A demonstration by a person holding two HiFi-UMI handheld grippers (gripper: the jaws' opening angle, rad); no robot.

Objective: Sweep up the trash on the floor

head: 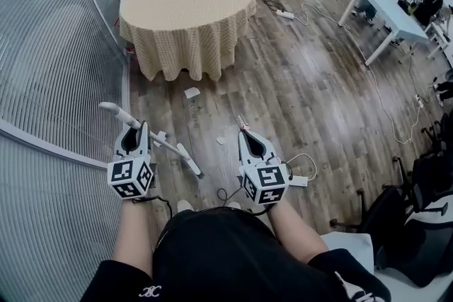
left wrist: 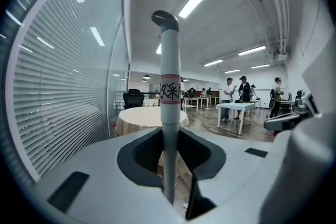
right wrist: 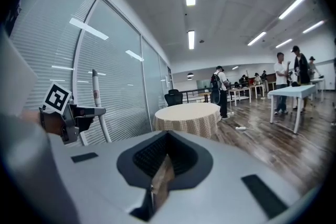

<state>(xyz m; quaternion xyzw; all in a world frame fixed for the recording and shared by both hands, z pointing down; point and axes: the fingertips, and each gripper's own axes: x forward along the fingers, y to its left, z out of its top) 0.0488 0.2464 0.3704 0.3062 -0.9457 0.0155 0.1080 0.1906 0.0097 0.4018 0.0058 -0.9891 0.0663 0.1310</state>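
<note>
While the person is standing on the wood floor, both grippers are gripping something.
The left gripper is clamping a white long handle with a hooked end, slanting toward the glass wall; the right gripper is pinching a thin brown strip. A paper scrap is lying ahead, near the round clothed table; a smaller scrap is lying between the grippers.

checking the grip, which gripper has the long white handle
The left gripper: its jaws are shut on the white handle. The right gripper pinches only a thin brown piece.
</note>
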